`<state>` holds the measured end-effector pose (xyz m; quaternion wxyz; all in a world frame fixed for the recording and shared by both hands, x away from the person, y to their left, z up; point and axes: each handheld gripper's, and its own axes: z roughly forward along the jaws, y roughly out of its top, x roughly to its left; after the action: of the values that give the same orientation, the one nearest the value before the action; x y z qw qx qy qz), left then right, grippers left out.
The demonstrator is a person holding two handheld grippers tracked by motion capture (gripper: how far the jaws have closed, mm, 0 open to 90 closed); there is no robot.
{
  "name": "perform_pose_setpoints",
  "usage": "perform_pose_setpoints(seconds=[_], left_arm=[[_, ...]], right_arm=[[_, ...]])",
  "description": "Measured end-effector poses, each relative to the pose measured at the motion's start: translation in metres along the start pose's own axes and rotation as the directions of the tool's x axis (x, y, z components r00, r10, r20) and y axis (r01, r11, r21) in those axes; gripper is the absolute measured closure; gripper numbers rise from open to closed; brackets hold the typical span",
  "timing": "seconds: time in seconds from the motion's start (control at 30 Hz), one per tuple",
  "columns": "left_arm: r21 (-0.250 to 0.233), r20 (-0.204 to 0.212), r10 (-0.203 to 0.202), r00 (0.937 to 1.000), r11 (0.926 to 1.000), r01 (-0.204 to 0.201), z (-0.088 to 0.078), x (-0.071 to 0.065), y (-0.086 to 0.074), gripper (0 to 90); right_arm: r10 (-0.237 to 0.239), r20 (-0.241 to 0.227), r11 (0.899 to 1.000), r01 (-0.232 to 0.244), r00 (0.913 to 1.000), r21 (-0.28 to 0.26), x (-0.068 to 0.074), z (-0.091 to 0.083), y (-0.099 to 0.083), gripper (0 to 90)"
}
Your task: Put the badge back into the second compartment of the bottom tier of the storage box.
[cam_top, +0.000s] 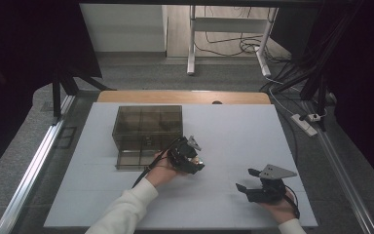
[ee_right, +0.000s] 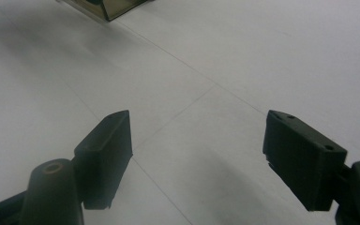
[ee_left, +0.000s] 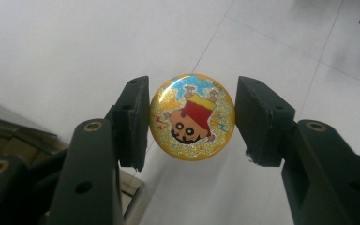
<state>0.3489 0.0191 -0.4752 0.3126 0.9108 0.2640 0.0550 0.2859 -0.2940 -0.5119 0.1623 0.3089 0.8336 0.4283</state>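
**Badge pinched edge-on above the worktop**

Between the pads of the left claw (ee_left: 192, 117) sits a round cartoon badge (ee_left: 192, 117), gripped by its rim so the printed face stays clear of the pads. It has no long axis; its face looks back along the jaws, and the figure stands head-down. It hangs over the white worktop (cam_top: 233, 131), just right of the smoky compartment box (cam_top: 147, 134), probably its destination. Well apart, the right claw (ee_right: 197, 154) rests spread and empty.
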Motion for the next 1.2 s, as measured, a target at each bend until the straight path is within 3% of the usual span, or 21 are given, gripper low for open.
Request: perform_pose_setpoints(seconds=[0.43, 1.2], left_arm=[[-0.042, -0.017, -0.036, 0.9992, 0.9985, 0.035, -0.018, 0.01, -0.012, 47.4], [-0.137, -0.04, -0.119, 0.9921, 0.9841, 0.113, -0.051, 0.027, -0.039, 47.4]], right_arm=[[-0.001, 0.0, 1.0, 0.001, 1.0, 0.005, 0.001, 0.001, 0.0, 24.5], [-0.005, -0.001, 1.0, 0.005, 1.0, 0.007, 0.001, 0.002, -0.001, 24.5]])
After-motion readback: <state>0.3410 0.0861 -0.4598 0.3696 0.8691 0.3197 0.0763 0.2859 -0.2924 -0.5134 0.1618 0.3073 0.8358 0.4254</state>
